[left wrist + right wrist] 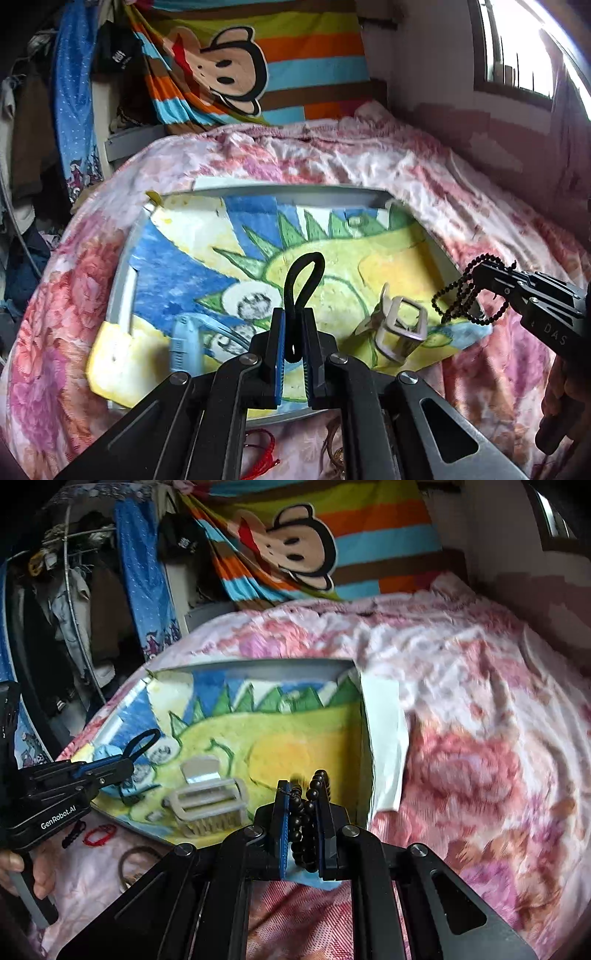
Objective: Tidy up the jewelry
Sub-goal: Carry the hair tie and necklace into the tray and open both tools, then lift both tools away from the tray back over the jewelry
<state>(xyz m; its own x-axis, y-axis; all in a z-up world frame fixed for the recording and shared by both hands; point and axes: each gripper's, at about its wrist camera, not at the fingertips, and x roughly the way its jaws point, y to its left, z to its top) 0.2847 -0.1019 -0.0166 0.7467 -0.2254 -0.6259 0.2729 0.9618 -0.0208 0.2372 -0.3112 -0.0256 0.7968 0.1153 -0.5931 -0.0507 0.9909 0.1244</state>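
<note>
My left gripper is shut on a black elastic hair band, whose loop sticks up past the fingertips over the shallow grey tray. The tray is lined with a green, yellow and blue dinosaur drawing. My right gripper is shut on a black bead bracelet; from the left wrist view its strands dangle over the tray's right edge. In the tray lie a beige claw hair clip and a light blue clip.
The tray rests on a bed with a pink floral blanket. A red cord bracelet, a small black braided piece and a brown hair tie lie on the blanket before the tray. Striped monkey cloth hangs behind.
</note>
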